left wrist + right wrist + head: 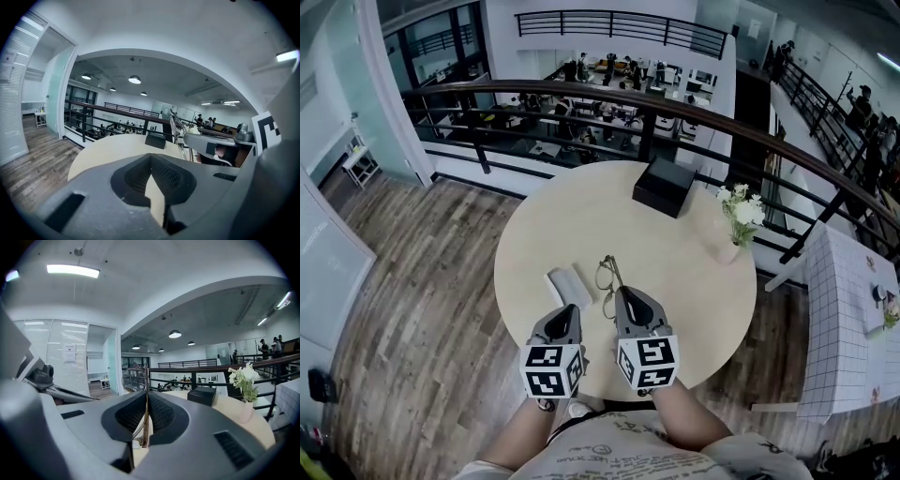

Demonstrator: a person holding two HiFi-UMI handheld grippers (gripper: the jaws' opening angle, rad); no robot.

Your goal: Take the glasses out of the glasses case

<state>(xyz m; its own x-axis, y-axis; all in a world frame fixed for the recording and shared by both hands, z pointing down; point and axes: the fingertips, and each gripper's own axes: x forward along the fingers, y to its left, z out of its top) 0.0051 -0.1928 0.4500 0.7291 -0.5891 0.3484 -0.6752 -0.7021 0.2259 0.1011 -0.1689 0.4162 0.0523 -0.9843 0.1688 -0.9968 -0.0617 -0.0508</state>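
Note:
My right gripper (621, 294) is shut on the thin-rimmed glasses (607, 275), held just above the round table (675, 272). In the right gripper view one temple arm (146, 418) is pinched between the pads, and a round lens (135, 377) sticks up beyond the fingertips of that gripper (146, 401). The pale glasses case (567, 284) lies on the table just ahead of my left gripper (570, 310). The left gripper (151, 157) has its jaw tips together with nothing between them. The left gripper view also shows the glasses (175, 131) off to the right.
A black box (664, 186) sits at the table's far side and a small vase of white flowers (739, 220) at its right edge. A dark railing (581, 94) curves behind the table. A white gridded table (844, 319) stands to the right.

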